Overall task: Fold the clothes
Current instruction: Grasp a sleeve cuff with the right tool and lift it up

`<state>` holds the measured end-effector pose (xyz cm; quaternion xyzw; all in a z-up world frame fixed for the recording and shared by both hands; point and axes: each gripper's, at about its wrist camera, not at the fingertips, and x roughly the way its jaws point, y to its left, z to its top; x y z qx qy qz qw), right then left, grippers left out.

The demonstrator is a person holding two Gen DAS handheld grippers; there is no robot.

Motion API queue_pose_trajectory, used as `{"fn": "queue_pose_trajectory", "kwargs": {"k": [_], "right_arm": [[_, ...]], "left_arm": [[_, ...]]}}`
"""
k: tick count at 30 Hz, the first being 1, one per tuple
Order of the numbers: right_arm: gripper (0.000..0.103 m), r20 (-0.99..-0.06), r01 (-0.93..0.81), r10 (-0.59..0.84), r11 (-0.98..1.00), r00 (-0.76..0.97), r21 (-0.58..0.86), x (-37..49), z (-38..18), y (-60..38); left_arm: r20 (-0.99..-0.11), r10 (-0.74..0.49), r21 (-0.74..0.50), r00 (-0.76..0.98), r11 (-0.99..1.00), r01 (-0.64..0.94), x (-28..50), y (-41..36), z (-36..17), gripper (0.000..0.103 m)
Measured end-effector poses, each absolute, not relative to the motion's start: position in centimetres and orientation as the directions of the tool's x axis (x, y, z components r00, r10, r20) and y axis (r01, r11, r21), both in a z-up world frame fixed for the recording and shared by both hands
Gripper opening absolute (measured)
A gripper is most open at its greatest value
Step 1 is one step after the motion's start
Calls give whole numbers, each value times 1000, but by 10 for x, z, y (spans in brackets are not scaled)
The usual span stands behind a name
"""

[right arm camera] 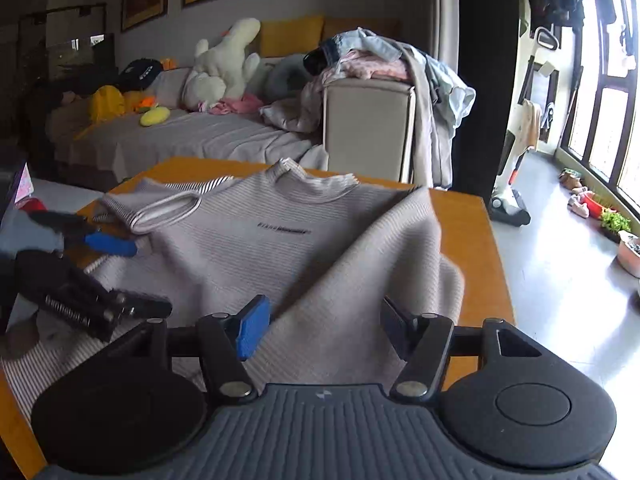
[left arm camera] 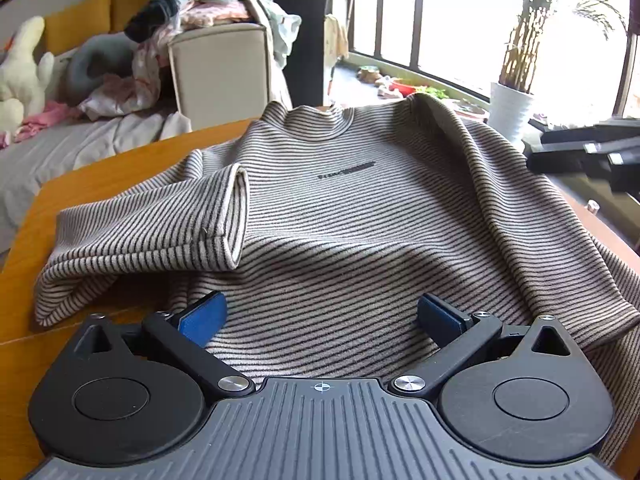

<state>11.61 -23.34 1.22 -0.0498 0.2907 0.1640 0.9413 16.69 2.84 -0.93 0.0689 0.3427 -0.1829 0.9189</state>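
Note:
A beige shirt with thin dark stripes [left arm camera: 340, 216] lies front up on the wooden table [left arm camera: 100, 176], collar at the far side. Its left sleeve [left arm camera: 160, 224] is folded in over the body and its right side is folded in too. My left gripper [left arm camera: 322, 318] is open just above the shirt's near hem, holding nothing. In the right wrist view the same shirt [right arm camera: 248, 248] shows with its right side [right arm camera: 392, 248] folded over. My right gripper [right arm camera: 324, 328] is open over that fold near the hem. The left gripper [right arm camera: 100, 276] shows at the left there.
A bed [right arm camera: 180, 136] with plush toys [right arm camera: 224, 64] and a beige box [right arm camera: 368, 128] piled with clothes stand beyond the table. Black items [left arm camera: 588, 152] lie at the table's right. A potted plant [left arm camera: 512, 108] and windows are at the right.

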Motion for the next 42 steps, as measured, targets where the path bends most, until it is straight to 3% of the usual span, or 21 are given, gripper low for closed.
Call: {"fn": "queue_pose_trajectory", "kwargs": {"k": [5, 10, 16, 21, 22, 24, 25, 26, 29, 32, 33, 35, 37, 38, 39, 42], "right_arm": [[63, -588, -329, 288, 944, 756, 39, 103, -5, -226], [63, -576, -349, 266, 936, 773, -36, 83, 2, -220], [74, -584, -487, 334, 865, 740, -121, 52, 7, -193], [81, -575, -446, 288, 882, 765, -152, 58, 2, -188], [77, -575, -430, 269, 889, 773, -161, 60, 2, -189], [36, -582, -409, 239, 895, 777, -179, 65, 0, -194], [24, -589, -400, 239, 903, 772, -158, 67, 1, -197], [0, -584, -378, 224, 913, 780, -154, 70, 4, -202], [0, -525, -252, 140, 957, 840, -147, 84, 33, -232], [0, -444, -64, 39, 997, 895, -40, 102, 86, -295], [1, -425, -56, 49, 998, 904, -3, 102, 101, -311], [5, -401, -128, 89, 989, 912, -70, 89, 120, -306], [10, -474, -272, 174, 951, 863, -145, 74, 108, -272], [23, -519, -349, 217, 921, 827, -171, 66, 100, -254], [29, -561, -414, 250, 891, 789, -185, 59, 88, -236], [30, -644, -532, 296, 822, 705, -205, 43, 54, -196]], "left_arm": [[-658, -271, 7, 702, 931, 365, 158, 34, -9, 103], [-658, -261, 1, 707, 938, 347, 142, 42, -8, 103], [-658, -257, 0, 708, 940, 341, 140, 42, -7, 103], [-658, -257, -1, 708, 940, 340, 140, 41, -7, 103], [-657, -258, -3, 708, 941, 340, 140, 42, -7, 103], [-657, -258, -4, 709, 941, 339, 140, 42, -7, 103], [-656, -259, -5, 709, 941, 339, 140, 42, -7, 103], [-656, -259, -6, 709, 941, 338, 139, 42, -7, 103], [-655, -260, -8, 709, 941, 337, 140, 43, -6, 103], [-653, -265, -17, 710, 942, 336, 139, 44, -6, 103], [-651, -268, -21, 710, 942, 336, 139, 45, -6, 103], [-648, -275, -33, 711, 942, 334, 139, 46, -6, 103], [-643, -281, -48, 713, 943, 329, 139, 49, -6, 103], [-641, -284, -54, 713, 943, 327, 139, 50, -5, 103], [-639, -286, -58, 714, 944, 326, 139, 51, -5, 103], [-638, -289, -64, 714, 944, 325, 139, 52, -5, 103]]}}
